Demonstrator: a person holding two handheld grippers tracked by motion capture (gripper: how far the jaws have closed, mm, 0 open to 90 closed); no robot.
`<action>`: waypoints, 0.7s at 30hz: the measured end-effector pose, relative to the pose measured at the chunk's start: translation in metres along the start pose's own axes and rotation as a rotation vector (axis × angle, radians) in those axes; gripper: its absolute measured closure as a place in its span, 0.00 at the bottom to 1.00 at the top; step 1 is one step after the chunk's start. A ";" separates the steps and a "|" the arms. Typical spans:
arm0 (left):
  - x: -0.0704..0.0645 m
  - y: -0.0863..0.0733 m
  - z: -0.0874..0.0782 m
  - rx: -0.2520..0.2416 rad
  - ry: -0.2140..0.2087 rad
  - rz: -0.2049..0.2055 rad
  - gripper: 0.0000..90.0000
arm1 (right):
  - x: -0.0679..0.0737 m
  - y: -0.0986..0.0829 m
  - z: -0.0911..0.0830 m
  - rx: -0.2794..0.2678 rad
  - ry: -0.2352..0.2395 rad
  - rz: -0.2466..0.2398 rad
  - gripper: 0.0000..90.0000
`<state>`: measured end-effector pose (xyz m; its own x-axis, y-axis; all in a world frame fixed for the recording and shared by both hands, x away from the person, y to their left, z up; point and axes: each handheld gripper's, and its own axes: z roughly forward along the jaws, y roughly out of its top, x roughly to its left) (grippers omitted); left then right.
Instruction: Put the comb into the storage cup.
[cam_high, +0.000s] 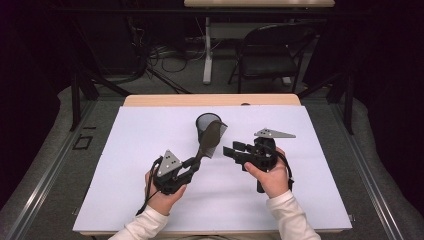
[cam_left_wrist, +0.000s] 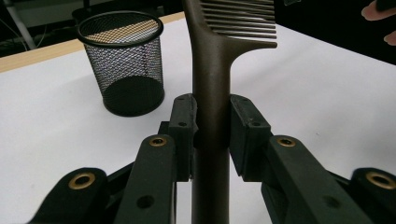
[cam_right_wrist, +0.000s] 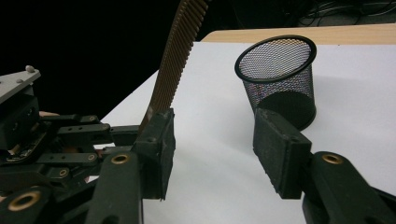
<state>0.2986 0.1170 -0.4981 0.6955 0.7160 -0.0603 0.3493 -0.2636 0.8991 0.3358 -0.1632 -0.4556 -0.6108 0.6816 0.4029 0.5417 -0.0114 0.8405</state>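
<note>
1. at about 7 o'clock on the white sheet (cam_high: 150, 200) we see the left hand (cam_high: 161, 197) with the left gripper (cam_high: 192, 164), which points toward 1 o'clock.
2. in the left gripper view its jaws are clamped on the brown handle of the comb (cam_left_wrist: 212, 93), one pad pressed on each side, and the comb rises upright between them with its teeth fanning toward 3 o'clock at the top.
3. in the high view the comb (cam_high: 210, 140) slants up from that gripper and its head lies across the 5 o'clock side of the mesh cup (cam_high: 207, 122); we cannot tell whether they touch.
4. the mesh cup stands upright near 12 o'clock on the sheet, in front of the wooden table edge (cam_high: 210, 100).
5. at about 4 o'clock of the cup the right hand (cam_high: 272, 180) has the right gripper (cam_high: 231, 152), aimed toward 9 o'clock at the comb.
6. in the right gripper view its jaws stand apart around nothing, with the comb's teeth (cam_right_wrist: 175, 65) behind the jaw at 9 o'clock and the cup (cam_right_wrist: 280, 79) beyond the other.
</note>
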 end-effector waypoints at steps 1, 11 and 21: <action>0.000 0.000 0.000 0.001 -0.001 0.000 0.80 | 0.000 0.000 0.000 0.000 0.004 0.005 0.56; -0.005 -0.003 0.004 0.014 -0.011 0.010 0.80 | -0.001 -0.001 0.000 -0.016 0.029 0.043 0.58; -0.010 -0.006 0.007 0.026 -0.021 0.022 0.80 | -0.002 -0.001 0.001 -0.005 0.022 0.046 0.57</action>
<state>0.2945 0.1070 -0.5057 0.7164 0.6959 -0.0503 0.3501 -0.2962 0.8886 0.3365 -0.1639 -0.4578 -0.5979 0.6640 0.4490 0.5668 -0.0460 0.8226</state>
